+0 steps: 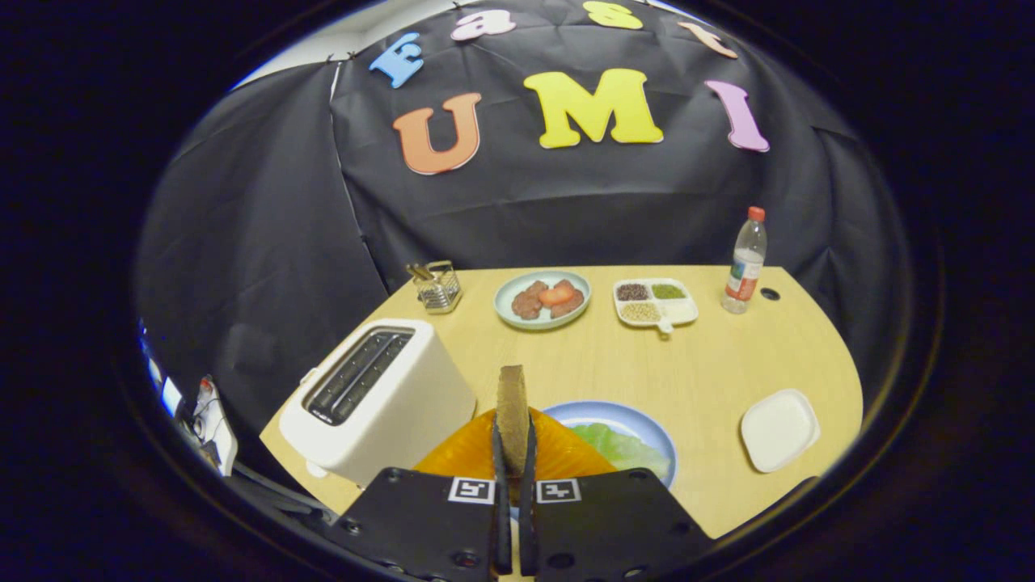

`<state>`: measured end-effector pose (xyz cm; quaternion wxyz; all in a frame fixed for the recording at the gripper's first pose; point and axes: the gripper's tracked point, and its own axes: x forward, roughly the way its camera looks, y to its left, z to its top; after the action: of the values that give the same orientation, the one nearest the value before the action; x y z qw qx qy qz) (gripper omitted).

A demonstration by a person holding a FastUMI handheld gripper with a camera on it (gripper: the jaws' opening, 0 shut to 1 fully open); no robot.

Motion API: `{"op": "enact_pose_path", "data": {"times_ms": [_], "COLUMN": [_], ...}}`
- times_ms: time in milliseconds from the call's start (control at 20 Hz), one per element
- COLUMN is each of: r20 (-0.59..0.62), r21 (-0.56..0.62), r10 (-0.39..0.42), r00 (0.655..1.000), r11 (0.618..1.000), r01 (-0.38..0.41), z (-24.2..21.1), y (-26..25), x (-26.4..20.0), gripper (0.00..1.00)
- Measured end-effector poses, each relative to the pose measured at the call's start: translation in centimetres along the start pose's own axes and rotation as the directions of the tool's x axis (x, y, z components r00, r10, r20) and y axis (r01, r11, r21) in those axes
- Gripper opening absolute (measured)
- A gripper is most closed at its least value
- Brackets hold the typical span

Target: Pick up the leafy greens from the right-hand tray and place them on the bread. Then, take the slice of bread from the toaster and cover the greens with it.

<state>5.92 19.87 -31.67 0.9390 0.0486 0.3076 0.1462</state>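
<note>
We see one slice of bread (512, 408) standing on edge, upright, its long axis running straight up from the gripper (513, 453); only its thin edge faces us. Both fingers press on its flat sides, so the claw is clenched on the slice. It is held above one blue-rimmed plate (639, 422), where one pale piece of leafy greens (627, 447) lies, just beyond the fingers and a little to their right. Just left of the fingers stands one white toaster (380, 396) with two slots. To the right lies one white square tray (779, 429), well apart from the plate. Farther back on the wooden table (711, 364) we count one small wire basket (437, 286), one green plate of meat pieces (542, 299), one divided dish (654, 302) and one plastic bottle (745, 263).
</note>
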Motion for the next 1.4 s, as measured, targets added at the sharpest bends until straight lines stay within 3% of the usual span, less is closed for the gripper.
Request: {"op": "enact_pose_path", "data": {"times_ms": [300,450,600,650,800,900,1000,1300,1400], "r20": [-0.025,-0.037,-0.059,-0.068,-0.096,-0.105,-0.109,-0.007,0.057], "r21": [0.084,0.081,0.064,0.058,0.055,0.058,0.055,-0.003,-0.021], "r10": [0.063,0.043,0.01,0.0,-0.023,-0.036,-0.048,-0.109,-0.135], "r00": [0.998,0.998,0.998,0.998,0.995,0.994,0.993,0.994,0.989], "r11": [0.995,0.996,0.998,0.998,0.998,0.997,0.997,0.994,0.991], "r01": [-0.061,-0.04,-0.006,0.004,0.029,0.043,0.054,0.109,0.136], "z": [-2.4,-2.4,-2.9,-3.3,-4.2,-4.5,-4.6,-0.5,2.1], "y": [-1.1,-3.0,-5.0,-5.6,-7.1,-8.0,-8.7,-10.9,-11.8], "x": [1.4,1.6,1.5,1.7,2.1,2.5,2.6,0.8,-1.2], "gripper": [0.04,0.08,0.23,0.23,0.47,0.48,0.59,0.95,0.97]}}
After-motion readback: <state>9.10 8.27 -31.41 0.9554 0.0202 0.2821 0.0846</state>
